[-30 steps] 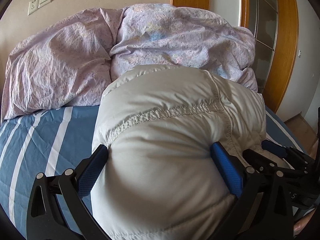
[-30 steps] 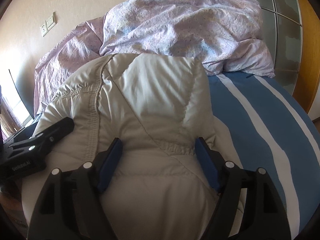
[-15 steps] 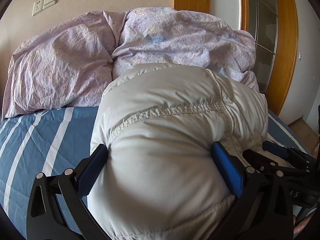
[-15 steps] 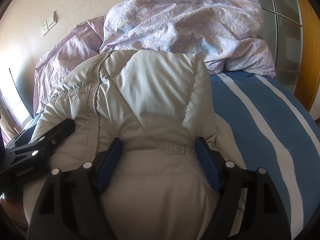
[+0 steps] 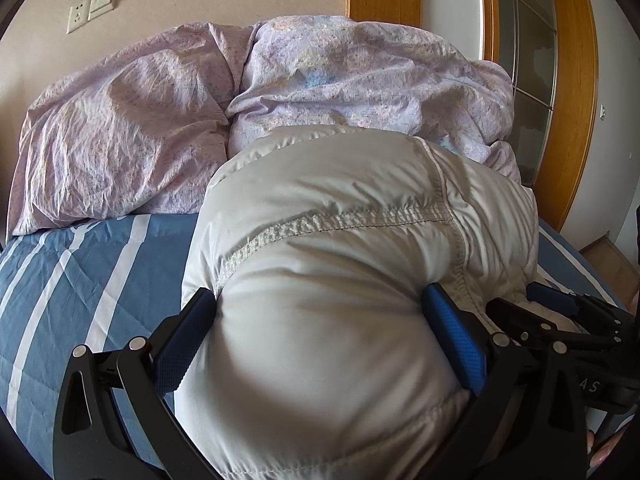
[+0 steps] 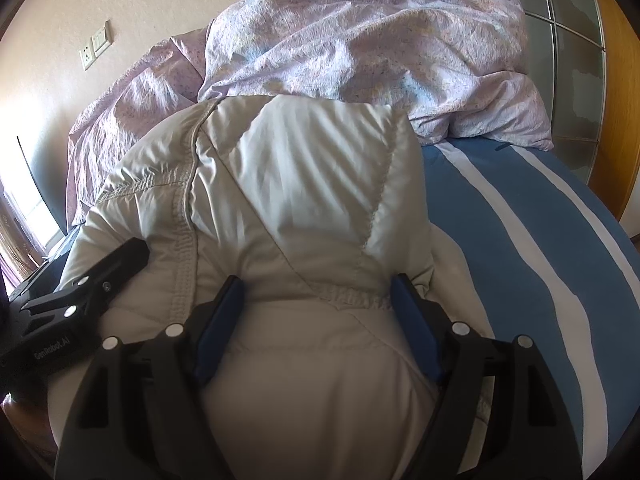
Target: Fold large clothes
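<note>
Your right tool (image 6: 316,316) grips a thick fold of the puffy pale grey jacket (image 6: 304,184); both blue pads (image 6: 218,330) press into the padding, jaws set wide. The jacket is bunched on the blue bed sheet with white stripes (image 6: 532,248). Your left tool (image 6: 80,296) enters from the left edge, its black tip resting on the jacket. Behind the jacket lies a crumpled lilac duvet (image 6: 360,40). A wall socket and switch (image 6: 94,46) sit at upper left.
</note>
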{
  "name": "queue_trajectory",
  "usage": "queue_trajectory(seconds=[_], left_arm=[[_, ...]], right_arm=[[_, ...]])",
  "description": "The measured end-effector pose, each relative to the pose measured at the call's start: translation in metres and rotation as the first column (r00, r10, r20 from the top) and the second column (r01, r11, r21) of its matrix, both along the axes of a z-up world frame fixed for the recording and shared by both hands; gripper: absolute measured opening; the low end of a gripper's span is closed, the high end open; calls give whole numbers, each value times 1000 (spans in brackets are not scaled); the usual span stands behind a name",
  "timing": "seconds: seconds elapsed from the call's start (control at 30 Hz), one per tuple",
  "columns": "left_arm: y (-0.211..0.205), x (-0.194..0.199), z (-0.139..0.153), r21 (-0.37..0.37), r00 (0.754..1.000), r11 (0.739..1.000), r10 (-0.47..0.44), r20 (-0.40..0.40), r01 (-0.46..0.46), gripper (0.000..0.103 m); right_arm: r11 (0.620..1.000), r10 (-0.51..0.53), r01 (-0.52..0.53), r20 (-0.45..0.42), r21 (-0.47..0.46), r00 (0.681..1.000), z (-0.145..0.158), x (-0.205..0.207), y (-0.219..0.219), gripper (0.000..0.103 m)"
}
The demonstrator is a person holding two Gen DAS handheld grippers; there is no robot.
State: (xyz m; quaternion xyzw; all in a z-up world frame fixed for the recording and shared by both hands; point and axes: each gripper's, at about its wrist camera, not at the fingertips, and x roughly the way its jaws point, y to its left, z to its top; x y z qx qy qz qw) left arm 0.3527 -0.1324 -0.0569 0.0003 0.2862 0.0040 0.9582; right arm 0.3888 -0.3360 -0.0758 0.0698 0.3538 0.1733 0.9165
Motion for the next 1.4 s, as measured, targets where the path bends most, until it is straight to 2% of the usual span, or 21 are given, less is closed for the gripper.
queue_trajectory(seconds=[0.13,0.2,0.23,0.27,0.37,0.47,0.57,0.63,0.7,0.77,0.93,1.13,1.4], left_arm=[[4,2,7,-9,999,1000,-12,-38,12,102],[11,-3,15,-57,997,998,-34,-73,30,102],[20,-8,22,-106,995,994,-49,-86,40,102],[25,-12,26,-141,994,989,-61,-92,48,102],[54,-25,39,-262,987,961,-119,-112,86,102],[80,-30,42,-312,976,945,-155,-155,100,102],[101,-29,38,-392,960,914,-198,-196,108,102],[109,-26,34,-447,948,887,-234,-217,116,102],[112,-23,31,-474,939,871,-260,-227,126,102],[113,-18,26,-482,932,868,-263,-248,117,102],[116,-5,8,-565,909,818,-311,-279,107,102],[120,5,-6,-659,895,745,-359,-266,103,102],[121,13,-14,-695,880,706,-407,-244,134,102]], right_arm=[[1000,0,0,-37,-23,999,4,2,2,76],[1000,-13,12,-104,-12,994,14,3,0,78],[1000,-12,11,-125,-8,992,18,2,-1,80],[1000,-6,7,-148,8,989,25,0,-4,85],[993,10,11,-180,116,984,38,-11,-24,91],[962,28,38,-234,271,972,46,-15,-58,100],[927,52,71,-313,369,948,42,-10,-84,101],[917,66,88,-365,389,929,36,-4,-91,101],[918,75,103,-423,382,903,25,5,-93,101],[922,72,116,-459,369,886,17,11,-94,101],[918,111,116,-527,380,842,-7,25,-95,101],[884,222,67,-542,462,810,-26,35,-91,101],[859,308,7,-527,512,792,-36,43,-85,101]])
